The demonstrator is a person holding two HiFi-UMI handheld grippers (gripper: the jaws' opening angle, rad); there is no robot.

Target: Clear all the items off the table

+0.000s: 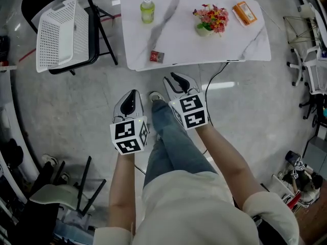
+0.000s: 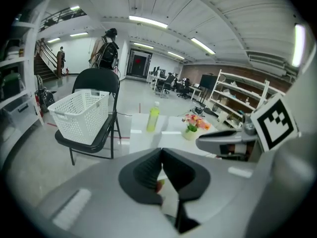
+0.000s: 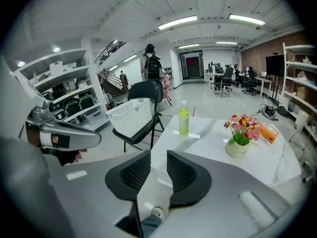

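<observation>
The small red packet [image 1: 156, 56] lay at the lower edge of the table [image 1: 179, 34], top centre of the head view. It was just above both grippers and nearer the right gripper [image 1: 176, 77], whose jaws stood slightly apart and empty, while the left gripper [image 1: 134, 92] was closed on nothing. The packet was too small to judge its long axis, and the left gripper's jaws mostly hid it in that gripper's view.

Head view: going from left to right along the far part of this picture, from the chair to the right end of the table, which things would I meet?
white basket → green bottle → flower pot → orange box
</observation>
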